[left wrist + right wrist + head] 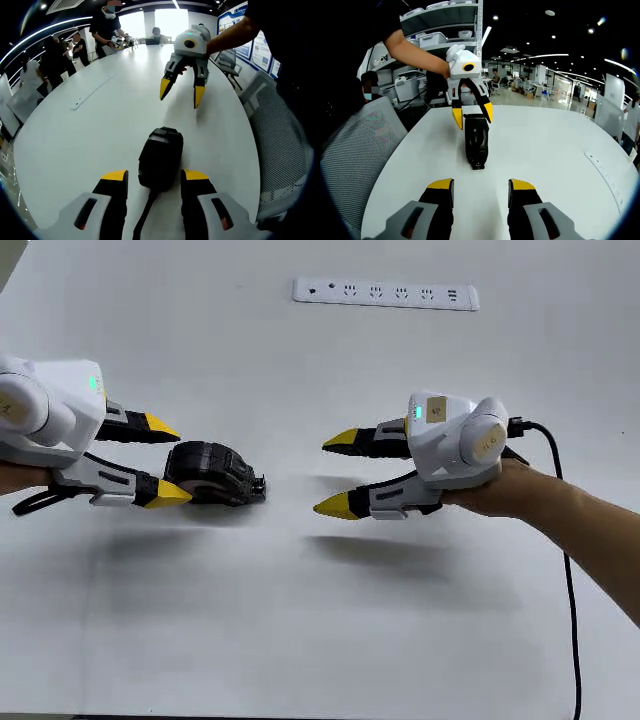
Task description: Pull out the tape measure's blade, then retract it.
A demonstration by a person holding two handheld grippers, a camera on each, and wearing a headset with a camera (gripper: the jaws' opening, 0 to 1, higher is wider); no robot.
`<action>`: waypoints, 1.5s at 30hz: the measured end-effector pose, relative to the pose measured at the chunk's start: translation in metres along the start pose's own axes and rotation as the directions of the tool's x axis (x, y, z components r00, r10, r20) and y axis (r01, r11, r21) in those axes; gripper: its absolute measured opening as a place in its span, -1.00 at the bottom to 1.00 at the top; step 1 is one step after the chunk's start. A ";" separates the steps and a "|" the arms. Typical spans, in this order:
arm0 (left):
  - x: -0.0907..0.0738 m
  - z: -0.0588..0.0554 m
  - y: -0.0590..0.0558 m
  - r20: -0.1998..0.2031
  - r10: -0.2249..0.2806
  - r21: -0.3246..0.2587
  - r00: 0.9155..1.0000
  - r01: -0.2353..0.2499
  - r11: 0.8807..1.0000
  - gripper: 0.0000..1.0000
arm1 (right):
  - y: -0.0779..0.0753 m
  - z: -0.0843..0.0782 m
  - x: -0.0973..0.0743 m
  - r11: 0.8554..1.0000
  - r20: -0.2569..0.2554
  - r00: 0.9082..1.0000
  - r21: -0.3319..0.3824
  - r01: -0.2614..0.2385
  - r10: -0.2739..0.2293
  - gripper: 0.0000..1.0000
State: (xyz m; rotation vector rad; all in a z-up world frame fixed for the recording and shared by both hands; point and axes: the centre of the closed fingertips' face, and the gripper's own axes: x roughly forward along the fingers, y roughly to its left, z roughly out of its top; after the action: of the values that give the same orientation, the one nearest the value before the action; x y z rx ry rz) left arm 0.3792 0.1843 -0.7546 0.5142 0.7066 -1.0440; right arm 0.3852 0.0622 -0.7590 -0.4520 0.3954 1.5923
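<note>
Now L hand-held gripper (180,462) wide astride tape measure (218,476); R hand-held gripper (321,477) wide, apart

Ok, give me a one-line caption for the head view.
Left tongs straddle the tape measure on a white table; open right tongs face it across a gap.

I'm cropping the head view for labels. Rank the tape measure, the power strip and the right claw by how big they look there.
1. right claw, largest.
2 or 3. tape measure and power strip: unsure; the strip looks longer but thinner, and lies farther from the camera.
</note>
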 end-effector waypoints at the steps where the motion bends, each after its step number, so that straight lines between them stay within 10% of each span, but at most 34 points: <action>1: 0.000 0.000 0.000 -0.005 -0.005 0.005 1.000 0.005 1.000 -0.27 | 0.000 0.000 0.002 1.000 -0.002 1.000 -0.005 -0.006 0.006 -0.19; 18: 0.008 -0.003 -0.008 -0.076 -0.109 0.106 0.991 0.117 0.987 -0.49 | 0.001 -0.003 0.043 0.995 -0.047 0.996 -0.053 -0.085 0.082 -0.43; 45: 0.006 -0.004 -0.006 -0.054 -0.103 0.078 0.993 0.107 0.991 -0.54 | 0.002 -0.006 0.078 0.994 -0.075 0.992 -0.016 -0.104 0.102 -0.73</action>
State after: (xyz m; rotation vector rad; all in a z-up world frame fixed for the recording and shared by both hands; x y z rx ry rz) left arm 0.3744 0.1805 -0.7618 0.5798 0.7438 -1.1654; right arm 0.3792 0.1258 -0.8040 -0.5140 0.4667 1.6842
